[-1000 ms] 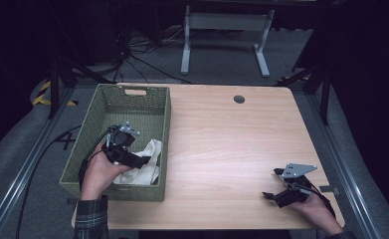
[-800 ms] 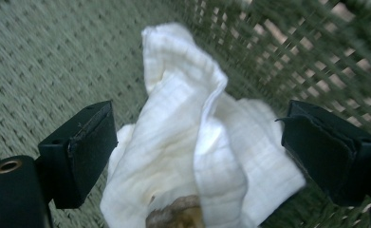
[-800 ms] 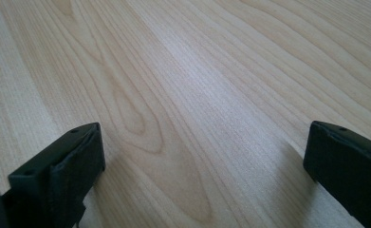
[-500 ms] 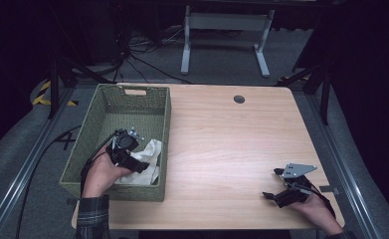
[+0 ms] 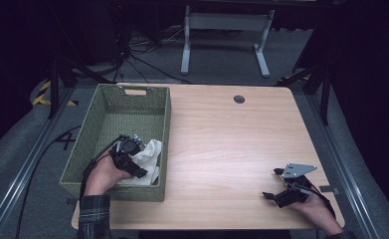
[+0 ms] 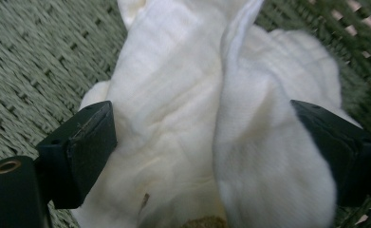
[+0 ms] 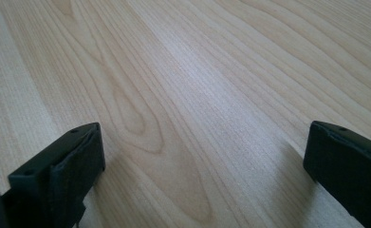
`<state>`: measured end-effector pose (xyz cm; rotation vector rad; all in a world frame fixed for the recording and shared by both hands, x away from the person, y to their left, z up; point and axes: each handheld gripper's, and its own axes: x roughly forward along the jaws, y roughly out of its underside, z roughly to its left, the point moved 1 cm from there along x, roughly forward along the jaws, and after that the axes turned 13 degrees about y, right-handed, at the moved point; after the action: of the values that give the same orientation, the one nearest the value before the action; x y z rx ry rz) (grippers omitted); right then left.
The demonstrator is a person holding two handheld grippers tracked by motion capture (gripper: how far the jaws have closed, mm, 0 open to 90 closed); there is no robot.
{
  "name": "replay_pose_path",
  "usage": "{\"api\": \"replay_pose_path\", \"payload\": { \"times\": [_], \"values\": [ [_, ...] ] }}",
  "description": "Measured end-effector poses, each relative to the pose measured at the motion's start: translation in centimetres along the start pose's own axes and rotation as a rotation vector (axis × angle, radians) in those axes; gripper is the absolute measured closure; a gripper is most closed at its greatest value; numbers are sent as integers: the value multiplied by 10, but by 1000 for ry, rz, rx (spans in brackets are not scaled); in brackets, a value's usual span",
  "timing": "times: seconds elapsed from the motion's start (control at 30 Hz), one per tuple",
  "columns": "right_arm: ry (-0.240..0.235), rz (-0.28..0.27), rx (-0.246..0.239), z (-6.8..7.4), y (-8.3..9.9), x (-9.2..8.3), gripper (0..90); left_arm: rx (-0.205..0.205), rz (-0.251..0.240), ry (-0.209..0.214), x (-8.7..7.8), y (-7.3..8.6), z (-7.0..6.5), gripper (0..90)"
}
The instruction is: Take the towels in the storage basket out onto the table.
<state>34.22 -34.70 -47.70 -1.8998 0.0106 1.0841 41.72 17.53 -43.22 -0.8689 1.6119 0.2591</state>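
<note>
1. The white cloth (image 5: 149, 158) lies crumpled at the near right corner of the green woven basket (image 5: 113, 107), which stands on the left part of the wooden table (image 5: 232, 144)
2. I judge it soft, light and limp: it should sag and trail when lifted, with nothing fragile about it, though its loose folds may slip out of a shallow pinch
3. The raised ridge where two folds meet in the middle looks the best place to take hold, deep enough to catch several layers
4. The left gripper (image 6: 207, 156) stands spread wide over the cloth (image 6: 183, 118), a jaw on each side of the bunched folds, not yet squeezing them
5. The right gripper (image 5: 276, 186) rests near the right near corner of the table, jaws apart with nothing between
6. The left gripper view shows the fold lines and a small dark mark low on the cloth; the high view gives the basket's place on the table and how well apart the two hands are
</note>
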Motion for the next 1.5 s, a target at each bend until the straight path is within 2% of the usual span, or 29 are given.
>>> {"api": "replay_pose_path", "payload": {
  "times": [0.2, 0.37, 0.5, 0.6, 0.63, 0.77, 0.87, 0.9, 0.97, 1.0, 1.13, 1.17, 1.3, 1.5],
  "values": [
    [1, 1, 1, 0, 0, 0, 1, -12, 75, -9, 9, 0, 2, 106],
    [1, 0, 0, 0, 0, 0, 1, -25, 85, -6, 12, 0, 3, 122],
    [1, 1, 1, 0, 0, 0, 1, -27, 93, -8, 12, 0, 3, 162],
    [1, 0, 0, 0, 0, 0, 1, -18, 94, -25, 10, 0, 2, 243],
    [1, 0, 0, 0, 0, 0, 1, -17, 92, -18, 9, 0, 2, 280],
    [1, 1, 1, 0, 0, 0, 1, -23, 69, -33, 6, 0, 2, 435],
    [0, 1, 1, 0, 0, 0, 1, -42, 53, -31, 3, 1, 2, 605],
    [0, 1, 1, 0, 0, 0, 1, -43, 48, -22, 2, 0, 3, 658],
    [1, 0, 0, 0, 0, 0, 1, -44, 39, -8, 1, 0, 2, 703],
    [1, 0, 0, 0, 0, 0, 1, -44, 39, -8, 1, 0, 2, 714],
    [0, 1, 1, 0, 0, 0, 1, -51, -28, 30, -7, 1, 2, 725],
    [0, 1, 1, 0, 0, 0, 1, -51, -28, 30, -7, 1, 2, 725],
    [0, 0, 1, 0, 0, 0, 1, -36, -105, 62, -16, 2, 2, 727],
    [0, 1, 1, 0, 0, 0, 1, -18, -185, 87, -28, 3, 0, 730]
  ]
}}
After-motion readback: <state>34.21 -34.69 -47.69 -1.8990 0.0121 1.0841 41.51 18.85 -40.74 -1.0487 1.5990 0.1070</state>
